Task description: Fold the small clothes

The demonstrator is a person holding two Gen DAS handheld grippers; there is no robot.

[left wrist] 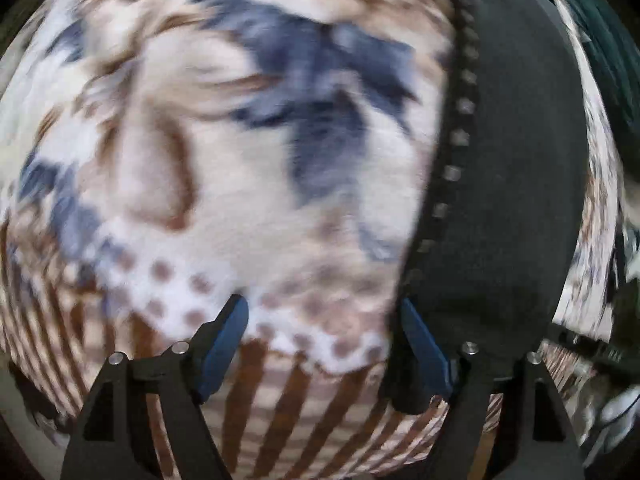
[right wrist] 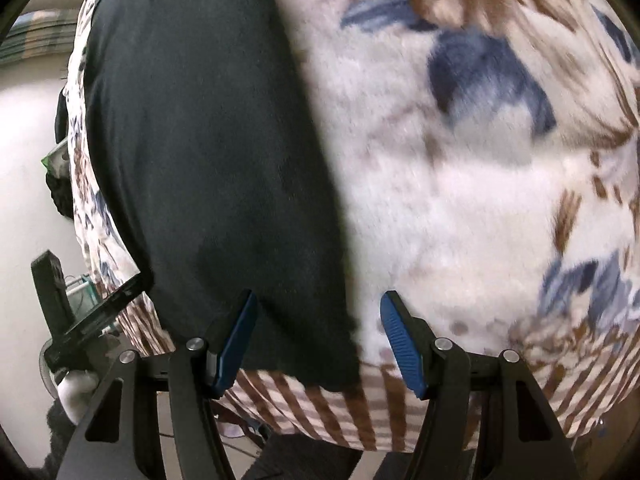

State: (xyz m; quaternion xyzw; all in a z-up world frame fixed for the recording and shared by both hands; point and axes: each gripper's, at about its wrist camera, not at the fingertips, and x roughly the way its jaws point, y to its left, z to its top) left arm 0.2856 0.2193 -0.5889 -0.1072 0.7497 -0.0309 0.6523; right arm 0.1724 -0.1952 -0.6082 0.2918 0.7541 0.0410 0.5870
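A dark garment (left wrist: 512,184) lies flat on a fleece blanket, with a row of small metal studs (left wrist: 460,136) down its left edge in the left wrist view. My left gripper (left wrist: 324,316) hangs open over the blanket just left of the garment's lower corner, its right fingertip (left wrist: 416,328) next to the cloth edge. In the right wrist view the same garment (right wrist: 208,152) fills the left half. My right gripper (right wrist: 318,316) stands open above the garment's lower right corner, with cloth under its left fingertip (right wrist: 240,328). Neither holds anything.
The white fleece blanket (right wrist: 460,208) has blue and brown flowers and a brown striped border (left wrist: 280,420). A dark device on a stand (right wrist: 92,316) sits beyond the blanket's left edge, over pale floor (right wrist: 24,184). Folded plaid fabric (right wrist: 40,36) lies far left.
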